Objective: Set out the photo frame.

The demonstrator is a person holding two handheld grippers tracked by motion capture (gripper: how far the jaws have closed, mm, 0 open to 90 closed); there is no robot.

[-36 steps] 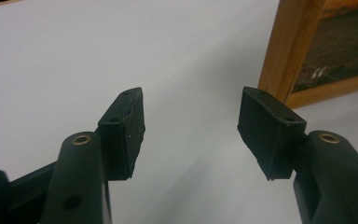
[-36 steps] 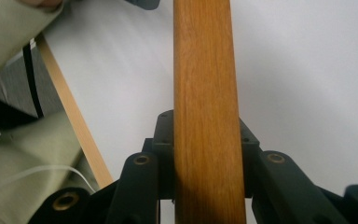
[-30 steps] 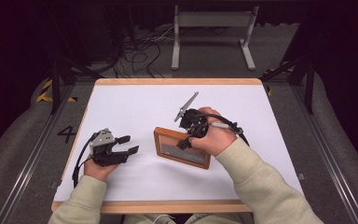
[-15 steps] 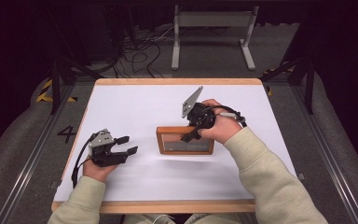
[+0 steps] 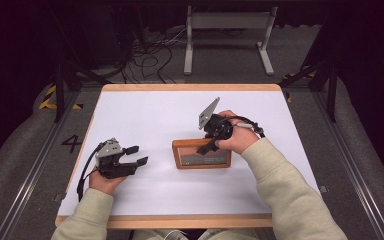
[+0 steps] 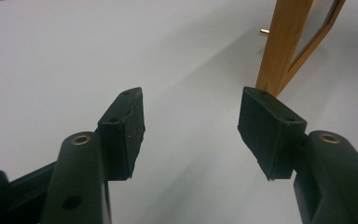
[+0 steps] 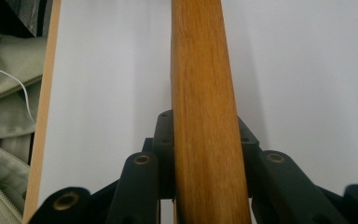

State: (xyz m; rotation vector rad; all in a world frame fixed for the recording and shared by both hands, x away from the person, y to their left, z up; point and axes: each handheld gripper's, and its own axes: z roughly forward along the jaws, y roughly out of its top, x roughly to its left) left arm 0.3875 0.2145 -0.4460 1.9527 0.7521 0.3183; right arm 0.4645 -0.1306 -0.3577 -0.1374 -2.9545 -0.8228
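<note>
Over on the left, the left tool [image 5: 130, 156] lies low near the counter's [image 5: 145, 115] left edge, toward the near-left corner, its jaws spread with bare white surface between them. In the left gripper view the blocky black pads [image 6: 126, 126] stand well apart, matte rubber with small screw holes, and the frame's orange-brown wooden edge rises at the top right, cut off by the picture's border. A cream sleeve [image 5: 80, 220] covers the forearm, and a dark cable loops off the tool toward the near edge.

Centre now: the wooden picture frame [image 5: 201, 154] sits around the middle of the counter, slightly toward the right, a rectangle of warm varnished wood around a greyish pane. What the pane shows is too small to read. Whether the frame lies flat or is tipped up is hard to tell from above.

To the right, the right tool [image 5: 207, 146] is pinching the frame's far rail, with the hand [image 5: 237, 137] hiding much of the tool. The right gripper view confirms it: black jaws squeezed against both faces of the grained wooden bar [image 7: 203, 116], which covers the pads. A grey three-cornered plate [image 5: 208, 113] sticks up. Beyond the far edge, cables [image 5: 150, 55] and a metal stand [image 5: 227, 30] sit on the dark floor.
</note>
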